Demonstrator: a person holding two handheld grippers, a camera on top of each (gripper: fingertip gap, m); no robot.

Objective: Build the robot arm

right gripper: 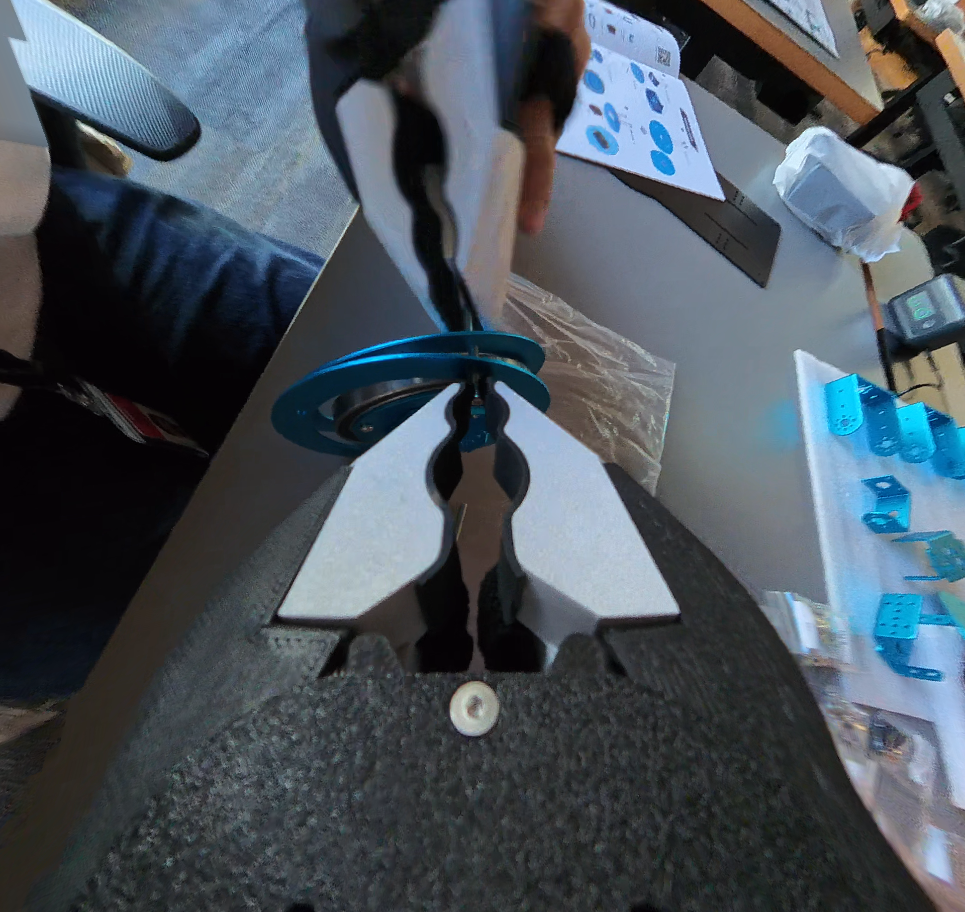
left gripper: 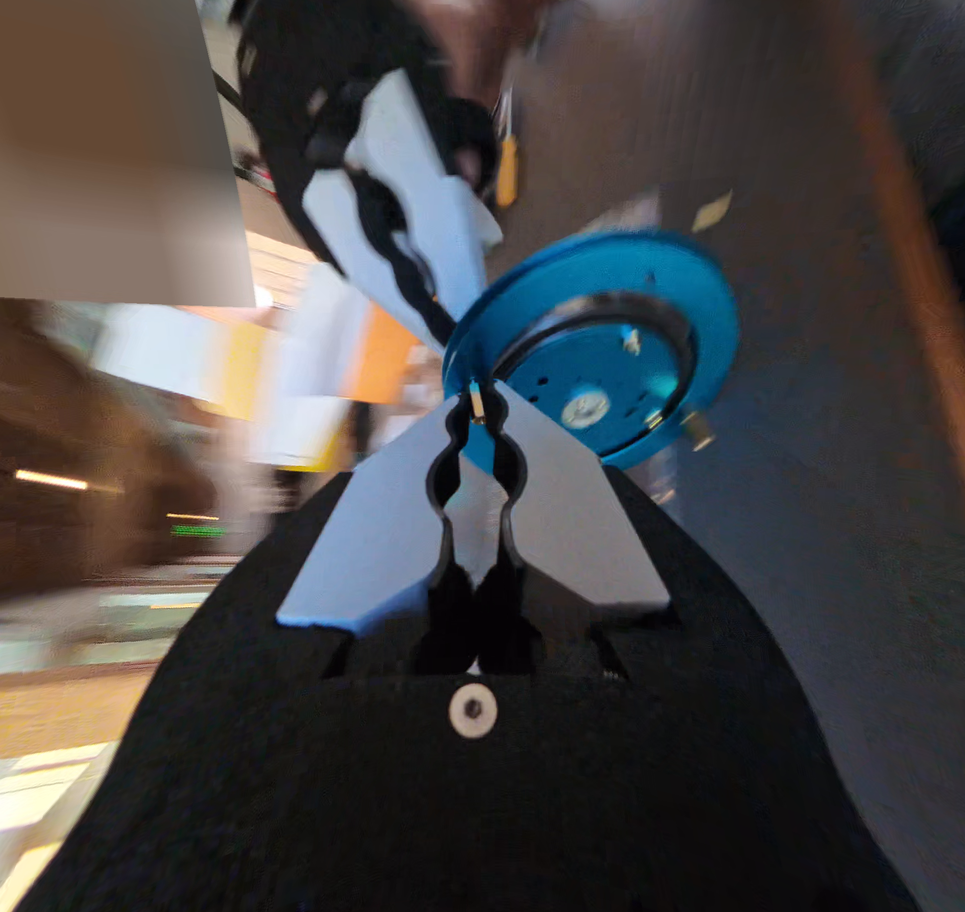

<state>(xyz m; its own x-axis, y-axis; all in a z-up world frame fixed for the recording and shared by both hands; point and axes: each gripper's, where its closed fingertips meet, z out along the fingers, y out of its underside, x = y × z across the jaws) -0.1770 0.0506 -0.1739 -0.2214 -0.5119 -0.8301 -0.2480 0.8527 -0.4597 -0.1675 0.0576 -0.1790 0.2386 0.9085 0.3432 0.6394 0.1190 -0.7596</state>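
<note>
Both grippers, left (left gripper: 478, 406) & right (right gripper: 478, 406), clenched on blue disc assy (right gripper: 407, 396); white tray (right gripper: 825, 469) holds blue brackets (right gripper: 887, 427).

Grey table (right gripper: 679, 343) carried a crumpled clear plastic bag (right gripper: 590, 390) near its front edge. Behind it lay a white printed sheet (right gripper: 647, 124) with blue part pictures, resting partly on a flat black plate (right gripper: 731, 229). A white wrapped bundle (right gripper: 840, 192) sat to the right of the plate. A small dark device with a green display (right gripper: 924, 312) stood at the right edge. A white tray (right gripper: 825, 469) held several blue metal brackets (right gripper: 887, 427). An office chair (right gripper: 104, 98) stood on the grey carpet (right gripper: 235, 51) at left.
</note>
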